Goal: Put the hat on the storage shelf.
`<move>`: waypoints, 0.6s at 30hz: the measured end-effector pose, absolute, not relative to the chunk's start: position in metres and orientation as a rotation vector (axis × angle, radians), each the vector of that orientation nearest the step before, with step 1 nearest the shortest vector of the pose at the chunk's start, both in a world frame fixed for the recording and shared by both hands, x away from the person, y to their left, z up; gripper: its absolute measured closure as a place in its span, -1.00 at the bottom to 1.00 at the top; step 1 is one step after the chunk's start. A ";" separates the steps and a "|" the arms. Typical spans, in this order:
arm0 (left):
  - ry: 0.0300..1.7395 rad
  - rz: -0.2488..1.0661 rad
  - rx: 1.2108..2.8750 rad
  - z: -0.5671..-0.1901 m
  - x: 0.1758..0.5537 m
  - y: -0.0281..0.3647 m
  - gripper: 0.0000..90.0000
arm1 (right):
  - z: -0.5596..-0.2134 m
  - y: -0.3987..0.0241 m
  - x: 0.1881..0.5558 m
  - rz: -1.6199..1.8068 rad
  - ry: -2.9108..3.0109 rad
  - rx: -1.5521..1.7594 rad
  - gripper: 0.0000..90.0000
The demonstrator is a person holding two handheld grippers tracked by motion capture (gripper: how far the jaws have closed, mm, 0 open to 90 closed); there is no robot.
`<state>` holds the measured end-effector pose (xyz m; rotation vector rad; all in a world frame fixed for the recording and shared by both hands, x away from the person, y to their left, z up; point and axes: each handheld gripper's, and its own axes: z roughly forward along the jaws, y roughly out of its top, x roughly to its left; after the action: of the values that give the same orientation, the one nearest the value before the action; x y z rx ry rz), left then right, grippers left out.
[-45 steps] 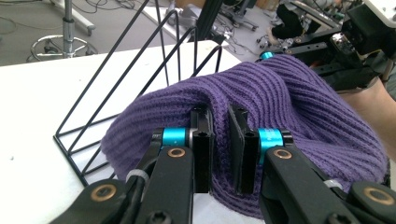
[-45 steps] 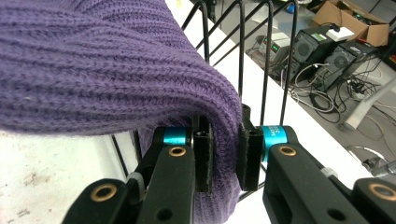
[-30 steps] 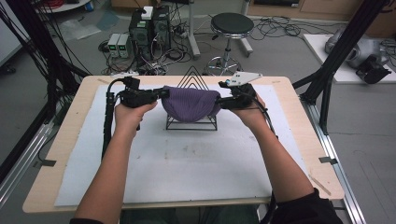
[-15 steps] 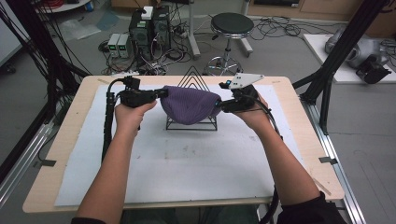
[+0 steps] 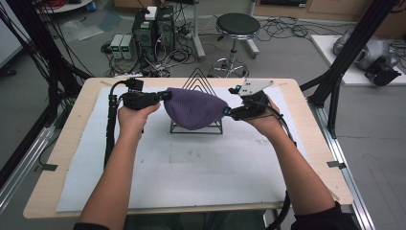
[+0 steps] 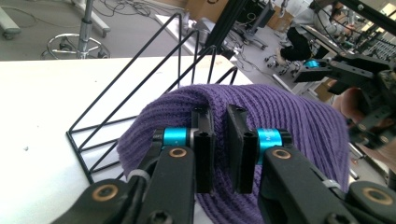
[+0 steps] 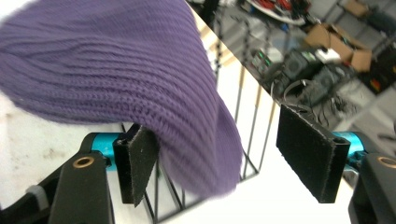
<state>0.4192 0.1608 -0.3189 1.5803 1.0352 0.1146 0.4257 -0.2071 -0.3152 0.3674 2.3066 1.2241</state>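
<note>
The left gripper is being kept nearly closed, its jaws pinching a fold of the purple knitted hat at the hat's left end. The right gripper is being held with its jaws standing wide, and they have just been opening; the hat's right end is hanging between them, brushing one pad while the other pad is standing well apart from it.

In the high view the white sheet is being seen spread over the wooden table, with the hat draped over the black wire rack near the table's far middle. Both forearms are being stretched forward from the bottom edge, each hand level with the hat, the left hand at its left and the right hand at its right. A grey three-cornered plate is being carried on top of the right gripper.

In the left gripper view the knit's ribs are being shown close up, along with the rack's triangular wires rising behind the hat and the other gripper farther off at the right. In the right gripper view the hat's underside is being shown, with the rack's thin bars below it.

No writing is being shown clearly enough to be read.
</note>
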 end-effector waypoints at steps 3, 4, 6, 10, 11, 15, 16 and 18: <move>1.040 0.118 1.580 -0.320 0.420 0.159 0.42 | -0.320 -0.219 0.429 1.217 2.299 0.440 -0.32; 1.042 0.126 1.585 -0.320 0.420 0.160 0.26 | -0.321 -0.222 0.430 1.220 2.300 0.455 -0.26; 1.036 0.137 1.588 -0.319 0.419 0.162 0.19 | -0.321 -0.223 0.430 1.218 2.298 0.450 -0.26; 1.021 0.164 1.556 -0.314 0.413 0.173 0.13 | -0.322 -0.222 0.432 1.222 2.294 0.458 -0.26; 1.018 0.169 1.551 -0.313 0.412 0.175 0.13 | -0.322 -0.222 0.432 1.219 2.299 0.465 -0.26; 0.980 0.180 1.552 -0.314 0.406 0.182 0.13 | -0.321 -0.225 0.431 1.243 2.287 0.468 -0.29; 0.966 0.174 1.558 -0.316 0.404 0.182 0.13 | -0.320 -0.224 0.429 1.246 2.281 0.457 -0.29; 0.942 0.173 1.578 -0.322 0.398 0.183 0.13 | -0.319 -0.224 0.426 1.239 2.281 0.438 -0.30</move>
<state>0.3977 0.1827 -0.3217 1.5785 0.9420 0.1728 0.4262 -0.2238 -0.3187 0.4384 2.2811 1.2388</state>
